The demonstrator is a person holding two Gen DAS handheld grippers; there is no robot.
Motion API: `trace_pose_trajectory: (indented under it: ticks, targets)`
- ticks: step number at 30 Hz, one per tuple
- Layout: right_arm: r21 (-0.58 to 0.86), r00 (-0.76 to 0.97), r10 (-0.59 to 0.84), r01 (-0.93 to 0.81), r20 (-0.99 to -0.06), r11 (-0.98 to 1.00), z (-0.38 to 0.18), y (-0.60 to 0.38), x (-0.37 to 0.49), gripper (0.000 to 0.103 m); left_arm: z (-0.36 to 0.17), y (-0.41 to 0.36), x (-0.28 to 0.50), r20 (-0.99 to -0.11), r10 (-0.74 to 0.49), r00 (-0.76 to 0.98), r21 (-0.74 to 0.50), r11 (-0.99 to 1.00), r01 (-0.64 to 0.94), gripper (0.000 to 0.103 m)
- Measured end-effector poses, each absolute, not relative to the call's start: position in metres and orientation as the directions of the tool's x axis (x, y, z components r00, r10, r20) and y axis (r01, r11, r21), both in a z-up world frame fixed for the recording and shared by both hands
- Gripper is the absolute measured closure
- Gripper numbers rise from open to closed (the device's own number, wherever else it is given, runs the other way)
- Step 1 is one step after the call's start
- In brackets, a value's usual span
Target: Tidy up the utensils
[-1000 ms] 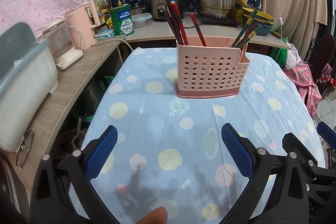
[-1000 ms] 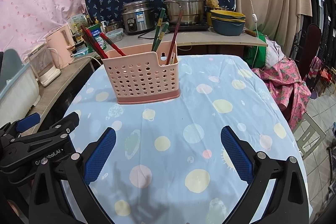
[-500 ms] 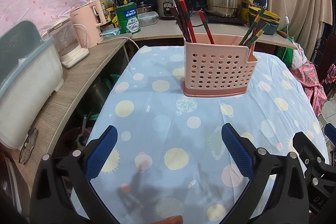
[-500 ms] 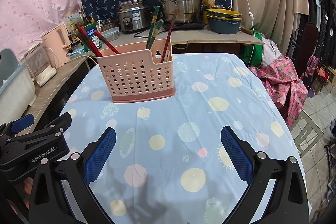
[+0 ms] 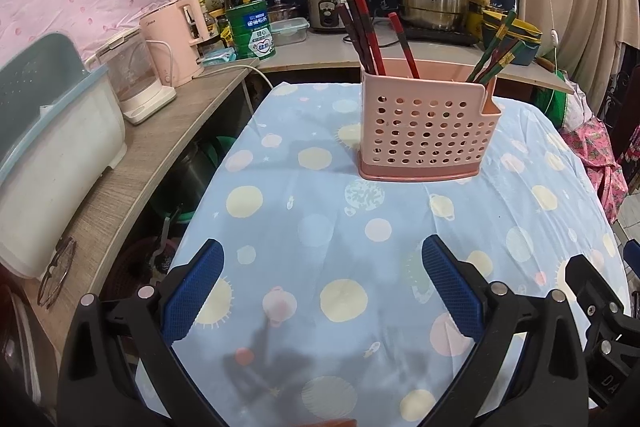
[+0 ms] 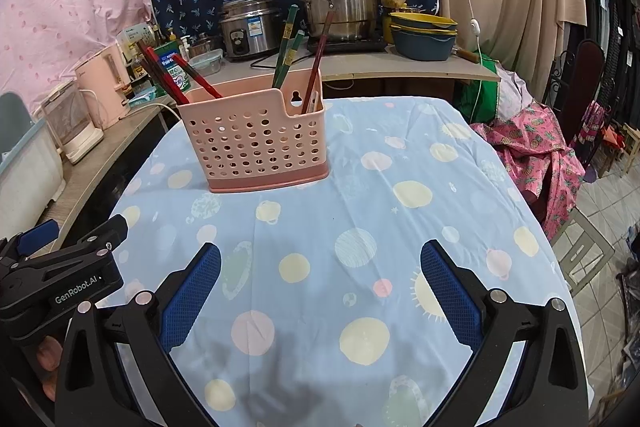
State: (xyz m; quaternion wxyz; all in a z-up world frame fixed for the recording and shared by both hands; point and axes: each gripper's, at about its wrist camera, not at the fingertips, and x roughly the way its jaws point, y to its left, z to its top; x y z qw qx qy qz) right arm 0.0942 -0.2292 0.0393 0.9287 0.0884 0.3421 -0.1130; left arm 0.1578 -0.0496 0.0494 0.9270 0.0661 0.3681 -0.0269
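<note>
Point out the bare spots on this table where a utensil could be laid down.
The tablecloth lies bare between the pink holder and both open grippers, left gripper and right gripper, and also right of the holder toward the table edge. The back counter, with its pots and bowls, is crowded.

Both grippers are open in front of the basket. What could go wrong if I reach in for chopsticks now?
The chopsticks lean loosely, so a jaw may knock neighbours askew. The basket looks light and stands on loose cloth; a sideways pull could tip or drag it. The left gripper and right gripper sit close and may collide.
</note>
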Motion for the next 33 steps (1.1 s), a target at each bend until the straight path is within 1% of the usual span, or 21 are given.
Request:
trace_pose_trajectory:
  ticks: [33]
  targets:
    - [0.093, 0.734, -0.157, 0.287, -0.660, 0.953, 0.0335, -0.2346, 0.0924, 0.007, 0.0492, -0.0455, 0.1591, -0.683, 0.015, 0.730, 0.110, 0.990, 0.083, 0.008]
